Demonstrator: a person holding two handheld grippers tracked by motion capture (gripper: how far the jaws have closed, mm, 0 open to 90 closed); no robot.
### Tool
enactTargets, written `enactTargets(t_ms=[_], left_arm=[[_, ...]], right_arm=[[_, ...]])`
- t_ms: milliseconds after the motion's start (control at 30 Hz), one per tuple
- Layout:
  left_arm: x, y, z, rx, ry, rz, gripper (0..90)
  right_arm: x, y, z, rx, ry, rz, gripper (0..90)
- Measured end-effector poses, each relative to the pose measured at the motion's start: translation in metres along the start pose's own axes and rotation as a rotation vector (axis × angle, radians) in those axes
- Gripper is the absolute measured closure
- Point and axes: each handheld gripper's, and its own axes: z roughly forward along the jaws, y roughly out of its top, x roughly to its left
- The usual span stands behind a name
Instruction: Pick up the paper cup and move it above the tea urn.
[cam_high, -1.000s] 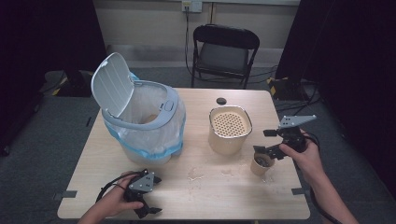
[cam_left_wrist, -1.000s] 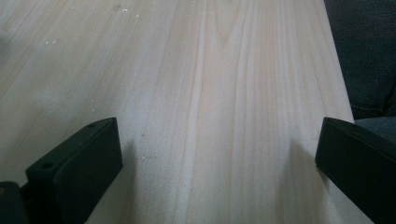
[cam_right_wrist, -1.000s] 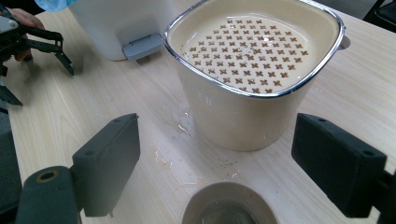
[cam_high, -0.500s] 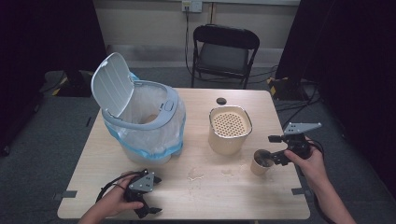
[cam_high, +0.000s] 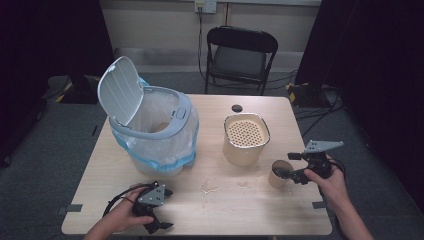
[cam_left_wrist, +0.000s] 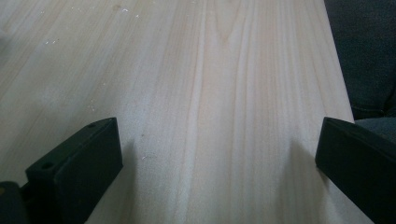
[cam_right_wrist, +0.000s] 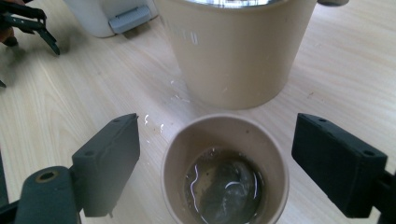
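- Your right gripper straddles the paper cup; fingers wide, gaps both sides, nothing gripped.
- Cup upright, rim between fingers.
- Left gripper open, empty, on worktop.

No text, label, brand, number or sign can be read. The beige container just beyond the right gripper bears faint raised marks on its wall near the rim, too blurred to make out.
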Motion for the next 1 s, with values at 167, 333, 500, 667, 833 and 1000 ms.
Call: enactTargets(t_ms=[167, 333, 500, 667, 833, 1000], left_arm=[[0.000, 0.000, 0.000, 0.000, 0.000, 0.000, 0.0], [0.000, 0.000, 0.000, -0.005, -0.001, 0.002, 0.0], [0.000, 0.000, 0.000, 0.001, 0.001, 0.000, 0.0], [0.000, 0.000, 0.000, 0.002, 0.001, 0.001, 0.0], [0.000, 0.000, 0.000, 0.002, -0.001, -0.002, 0.0], [0.000, 0.000, 0.000, 0.005, 0.001, -0.003, 0.0]], right_arm=[[-0.003, -0.014, 0.004, -0.020, -0.011, 0.021, 14.7], [-0.006, -0.022, 0.004, -0.047, -0.023, 0.034, 14.7], [-0.008, -0.029, 0.006, -0.061, -0.009, 0.053, 14.5], [-0.010, -0.034, 0.007, -0.087, 0.015, 0.069, 14.5], [-0.007, -0.039, 0.013, -0.059, 0.017, 0.055, 14.6], [-0.005, -0.044, 0.020, -0.046, 0.016, 0.042, 14.6]])
